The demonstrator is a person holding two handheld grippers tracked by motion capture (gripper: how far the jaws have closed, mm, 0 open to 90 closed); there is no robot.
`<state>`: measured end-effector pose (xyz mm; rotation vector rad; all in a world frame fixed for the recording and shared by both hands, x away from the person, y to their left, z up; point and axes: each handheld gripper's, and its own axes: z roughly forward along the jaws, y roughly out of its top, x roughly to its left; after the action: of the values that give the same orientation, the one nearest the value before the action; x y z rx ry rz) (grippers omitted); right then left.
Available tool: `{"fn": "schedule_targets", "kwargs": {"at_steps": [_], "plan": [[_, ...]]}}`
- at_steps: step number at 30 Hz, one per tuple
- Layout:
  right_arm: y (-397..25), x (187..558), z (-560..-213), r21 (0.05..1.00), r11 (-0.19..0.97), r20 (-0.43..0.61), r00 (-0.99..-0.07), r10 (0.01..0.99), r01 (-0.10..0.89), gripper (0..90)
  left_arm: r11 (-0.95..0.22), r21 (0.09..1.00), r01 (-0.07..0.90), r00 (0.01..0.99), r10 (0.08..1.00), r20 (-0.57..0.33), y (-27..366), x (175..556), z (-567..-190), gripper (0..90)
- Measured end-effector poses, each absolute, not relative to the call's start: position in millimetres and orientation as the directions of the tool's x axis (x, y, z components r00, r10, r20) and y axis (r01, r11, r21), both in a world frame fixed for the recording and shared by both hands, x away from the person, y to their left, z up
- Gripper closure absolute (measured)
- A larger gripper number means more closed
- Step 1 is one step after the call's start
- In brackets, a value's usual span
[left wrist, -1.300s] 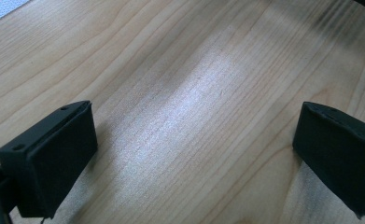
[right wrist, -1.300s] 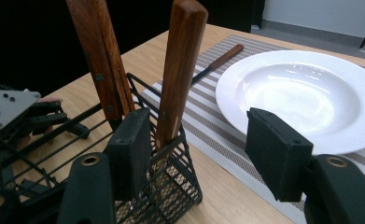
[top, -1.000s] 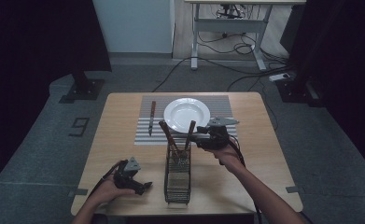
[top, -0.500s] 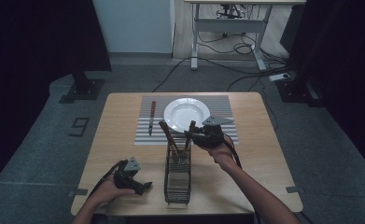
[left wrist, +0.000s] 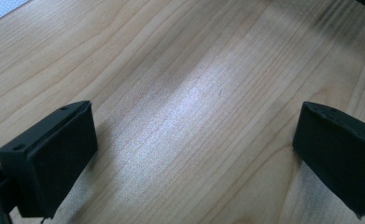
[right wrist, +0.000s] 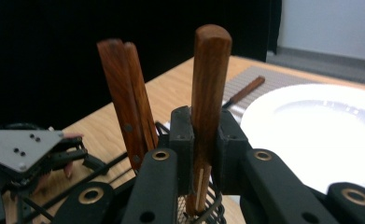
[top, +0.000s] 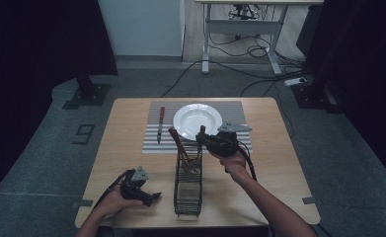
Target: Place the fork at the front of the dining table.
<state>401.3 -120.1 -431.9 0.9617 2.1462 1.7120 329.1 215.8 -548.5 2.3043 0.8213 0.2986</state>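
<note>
wooden table: pale grain, bare under the left side of the scene.
left gripper: low at the near left corner of the table, held in the person's left hand; in its own view the jaws are spread wide over bare wood, nothing between them.
loose knife: lying flat on the left part of the striped mat, wooden handle pointing away from the person, well apart from both grippers.
wire basket: dark mesh caddy in the middle of the table, just left of the right hand, its far end near the mat's front edge.
leaning handles: two brown wooden handles side by side, tilted, standing in the far end of the basket just beside the gripped one.
gripped handle: brown wood, upright, its lower end down inside the basket mesh; what kind of utensil it is cannot be told.
right gripper: over the basket's far end, jaws pinching the gripped handle at about mid-height.
white plate: on the mat, just behind the right gripper.
right hand: wrapped round the right gripper's body, forearm coming in from the bottom right.
</note>
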Motion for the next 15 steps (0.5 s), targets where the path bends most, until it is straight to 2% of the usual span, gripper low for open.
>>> {"fn": "schedule_targets", "kwargs": {"at_steps": [6, 15], "plan": [[-126, 394, -418, 0.953, 0.062, 0.196, -0.756, 0.624, 0.297, 80.4, -0.582, 0.658, 0.478, 0.776, 0.630, -0.007, 216, 329, -548, 0.0], [-150, 377, -376, 0.983, -0.053, 0.170, -0.756, 0.632, 0.176, 80.5, -0.582, 0.658, 0.478, 0.776, 0.631, -0.007, 216, 329, -549, 0.0]]}}
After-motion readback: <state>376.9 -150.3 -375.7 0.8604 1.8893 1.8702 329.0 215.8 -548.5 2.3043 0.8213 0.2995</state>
